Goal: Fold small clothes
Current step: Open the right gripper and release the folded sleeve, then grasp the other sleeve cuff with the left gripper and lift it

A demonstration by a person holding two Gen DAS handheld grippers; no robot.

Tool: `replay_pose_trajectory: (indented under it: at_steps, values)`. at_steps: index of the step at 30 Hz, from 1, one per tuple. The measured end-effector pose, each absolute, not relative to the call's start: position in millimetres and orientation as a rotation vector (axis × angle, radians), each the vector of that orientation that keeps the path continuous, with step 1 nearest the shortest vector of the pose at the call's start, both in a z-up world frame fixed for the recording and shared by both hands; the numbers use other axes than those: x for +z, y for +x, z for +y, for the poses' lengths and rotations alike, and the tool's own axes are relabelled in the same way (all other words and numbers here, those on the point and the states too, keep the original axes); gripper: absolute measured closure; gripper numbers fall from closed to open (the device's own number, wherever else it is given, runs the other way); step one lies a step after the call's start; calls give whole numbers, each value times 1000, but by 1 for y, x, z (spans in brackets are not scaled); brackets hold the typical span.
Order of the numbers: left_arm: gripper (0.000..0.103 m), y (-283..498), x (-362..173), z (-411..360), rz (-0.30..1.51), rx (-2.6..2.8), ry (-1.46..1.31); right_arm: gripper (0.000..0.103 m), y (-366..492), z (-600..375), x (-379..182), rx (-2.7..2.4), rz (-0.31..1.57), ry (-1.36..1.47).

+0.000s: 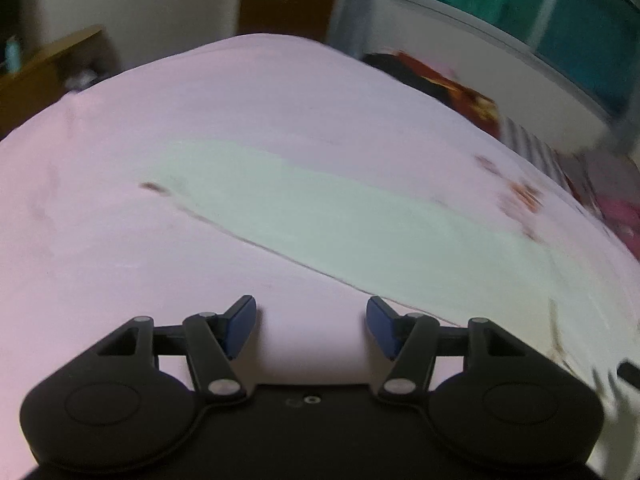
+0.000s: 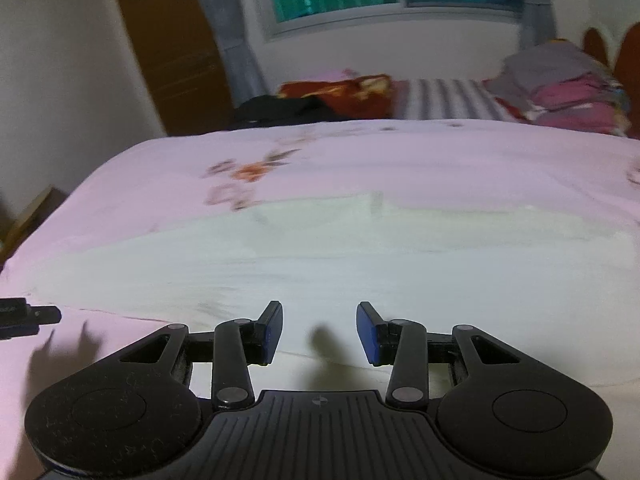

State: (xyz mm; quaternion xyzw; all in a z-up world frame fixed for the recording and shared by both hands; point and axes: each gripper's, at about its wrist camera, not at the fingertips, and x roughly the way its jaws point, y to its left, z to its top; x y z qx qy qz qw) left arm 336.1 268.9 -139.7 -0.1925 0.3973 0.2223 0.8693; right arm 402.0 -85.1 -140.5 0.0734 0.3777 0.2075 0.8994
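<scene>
Garment (image 2: 360, 264) flat; fingers (image 2: 272, 330) apart, empty

The pink bedsheet (image 1: 132, 240) is soft matt cloth with a faint flower print, and the pale garment (image 2: 360, 264) on it, at twelve o'clock from the right gripper (image 2: 319, 330), looks like thin smooth fabric. Both grippers are matt black plastic with blue pads (image 1: 240, 326) and dull metal pins. The wardrobe (image 2: 176, 48) at eleven o'clock looks like brown wood.
</scene>
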Motion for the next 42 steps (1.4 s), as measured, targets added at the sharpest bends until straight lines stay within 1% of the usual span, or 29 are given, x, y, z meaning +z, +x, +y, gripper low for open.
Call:
replay_pose_trajectory:
  at_steps: [3, 5, 9, 11, 12, 14, 18, 19, 23, 25, 27, 29, 32, 36, 40, 42]
  values:
    - [45, 336, -148, 301, 827, 512, -469, 62, 402, -56, -142, 466, 784, 135]
    - [53, 338, -154, 324, 813, 544, -516, 62, 404, -41, -144, 481, 791, 137]
    - [53, 352, -160, 352, 766, 571, -541, 62, 407, -20, -148, 485, 793, 129]
    - [57, 362, -163, 360, 743, 572, -545, 62, 411, -14, -151, 477, 800, 122]
    - [60, 365, -164, 362, 728, 575, -545, 62, 413, -13, -153, 468, 801, 119]
    - [82, 367, -168, 367, 700, 593, -552, 62, 417, -12, -157, 446, 810, 123]
    - [95, 366, -170, 371, 672, 593, -565, 62, 425, -10, -172, 424, 869, 116]
    - [100, 366, -170, 371, 668, 586, -561, 62, 426, -10, -176, 424, 869, 115]
    - [100, 360, -159, 360, 627, 556, -536, 62, 423, -17, -168, 408, 831, 149]
    - [100, 360, -147, 349, 604, 516, -521, 62, 427, -15, -177, 386, 864, 110]
    - [100, 363, -131, 332, 581, 453, -495, 62, 428, -14, -175, 399, 857, 84]
    - [100, 367, -116, 311, 569, 372, -494, 62, 428, -24, -168, 411, 839, 156]
    - [100, 378, -96, 266, 552, 242, -454, 62, 422, -42, -157, 387, 800, 199]
    - [100, 397, -78, 192, 552, 52, -406, 62, 415, -74, -148, 356, 795, 248]
    - [100, 411, -79, 111, 583, -113, -350, 62, 404, -116, -142, 299, 776, 281]
    - [100, 413, -90, 80, 607, -165, -325, 62, 398, -137, -138, 269, 767, 292]
